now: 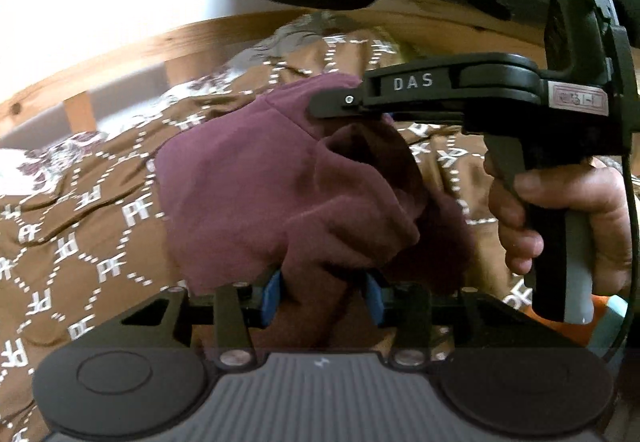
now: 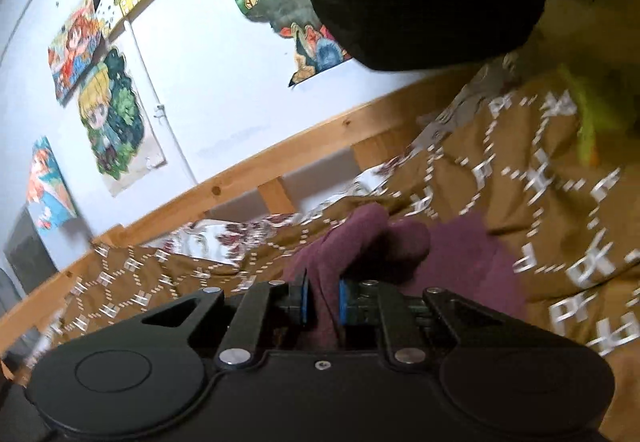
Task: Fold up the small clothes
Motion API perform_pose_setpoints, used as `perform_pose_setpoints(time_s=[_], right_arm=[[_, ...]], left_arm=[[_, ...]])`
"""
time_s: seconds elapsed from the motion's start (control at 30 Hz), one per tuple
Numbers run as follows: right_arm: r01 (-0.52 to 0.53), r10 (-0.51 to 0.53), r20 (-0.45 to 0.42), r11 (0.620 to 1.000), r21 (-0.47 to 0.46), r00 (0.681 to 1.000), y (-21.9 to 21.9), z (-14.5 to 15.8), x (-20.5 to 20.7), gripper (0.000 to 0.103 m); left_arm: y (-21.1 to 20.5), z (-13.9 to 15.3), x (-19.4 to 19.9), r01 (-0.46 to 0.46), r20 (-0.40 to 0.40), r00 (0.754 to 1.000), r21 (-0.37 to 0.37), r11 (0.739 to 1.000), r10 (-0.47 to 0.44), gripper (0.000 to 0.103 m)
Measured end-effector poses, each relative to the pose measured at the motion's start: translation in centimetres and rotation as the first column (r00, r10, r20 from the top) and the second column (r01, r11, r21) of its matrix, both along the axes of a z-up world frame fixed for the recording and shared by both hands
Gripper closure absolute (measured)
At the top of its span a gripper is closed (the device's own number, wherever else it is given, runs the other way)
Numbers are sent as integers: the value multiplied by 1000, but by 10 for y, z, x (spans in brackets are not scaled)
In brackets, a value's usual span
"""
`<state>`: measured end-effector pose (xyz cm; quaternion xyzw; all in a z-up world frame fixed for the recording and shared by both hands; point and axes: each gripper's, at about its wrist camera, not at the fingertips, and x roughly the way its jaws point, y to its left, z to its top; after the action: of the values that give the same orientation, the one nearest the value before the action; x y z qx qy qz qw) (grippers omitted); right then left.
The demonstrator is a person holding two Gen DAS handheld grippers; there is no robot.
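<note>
Maroon garment lies bunched on brown patterned bedspread, long axis running from lower right up-left toward wooden bed rail. Left gripper pinches its near bunched edge; right gripper clamps another fold.

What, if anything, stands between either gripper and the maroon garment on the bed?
Nothing visible does. The left gripper has maroon garment cloth bunched between its blue pads, and the right gripper is pinched shut on a fold of it. Only the brown patterned bedspread lies beneath.
</note>
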<state>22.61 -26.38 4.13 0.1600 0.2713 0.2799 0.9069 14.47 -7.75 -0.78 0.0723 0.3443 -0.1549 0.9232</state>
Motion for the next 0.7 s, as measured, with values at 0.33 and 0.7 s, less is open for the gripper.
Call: perform_pose_setpoints(time_s=[0.33, 0.7], right_arm=[[132, -137, -77, 989, -69, 988, -45, -9, -5, 90], [165, -190, -167, 975, -151, 967, -52, -25, -17, 90]], left_arm=[[-19, -10, -1, 68, -16, 998, -32, 997, -69, 53], [-4, -10, -10, 66, -46, 996, -139, 988, -73, 36]])
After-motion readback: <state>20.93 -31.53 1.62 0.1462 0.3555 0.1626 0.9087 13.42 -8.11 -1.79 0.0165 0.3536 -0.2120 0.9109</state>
